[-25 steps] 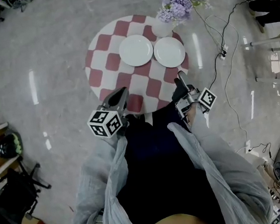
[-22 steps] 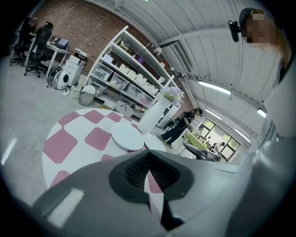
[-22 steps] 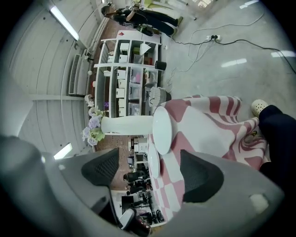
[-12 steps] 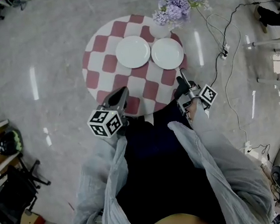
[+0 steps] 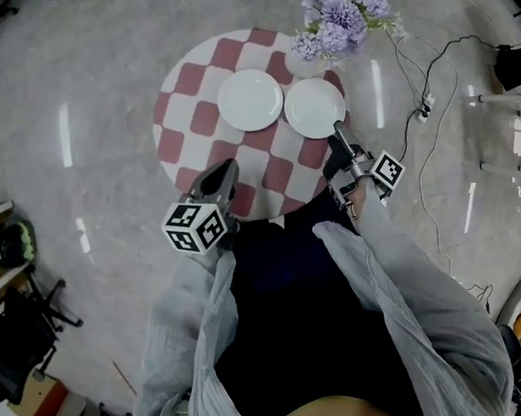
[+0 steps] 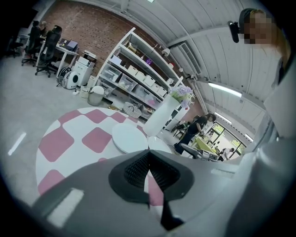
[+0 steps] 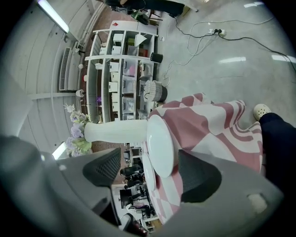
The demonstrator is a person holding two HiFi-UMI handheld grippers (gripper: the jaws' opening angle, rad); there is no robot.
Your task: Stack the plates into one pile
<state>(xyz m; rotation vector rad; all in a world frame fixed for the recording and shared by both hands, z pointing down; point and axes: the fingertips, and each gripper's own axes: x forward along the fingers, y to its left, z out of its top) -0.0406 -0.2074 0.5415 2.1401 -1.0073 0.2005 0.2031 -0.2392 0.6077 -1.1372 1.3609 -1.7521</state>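
Two white plates lie side by side on a round table with a red and white checked cloth (image 5: pixel 195 116). The left plate (image 5: pixel 250 99) (image 6: pixel 128 138) sits mid-table, the right plate (image 5: pixel 315 107) (image 7: pixel 160 143) beside it. My right gripper (image 5: pixel 337 134) (image 7: pixel 150 163) is at the right plate's near rim. Its jaws are closing with the rim in the gap between them, and neither pad presses on it. My left gripper (image 5: pixel 222 175) (image 6: pixel 148 155) hangs over the table's near edge, shut and empty, well short of the left plate.
A white vase (image 5: pixel 303 56) (image 7: pixel 115 131) with purple flowers (image 5: pixel 340 12) stands just behind the right plate. Cables and a power strip (image 5: pixel 419 98) lie on the floor to the right. Office chairs (image 5: pixel 19 350) stand at the left.
My right gripper has moved forward and slightly down, up to the right plate's near rim. The left gripper has stayed where it was.
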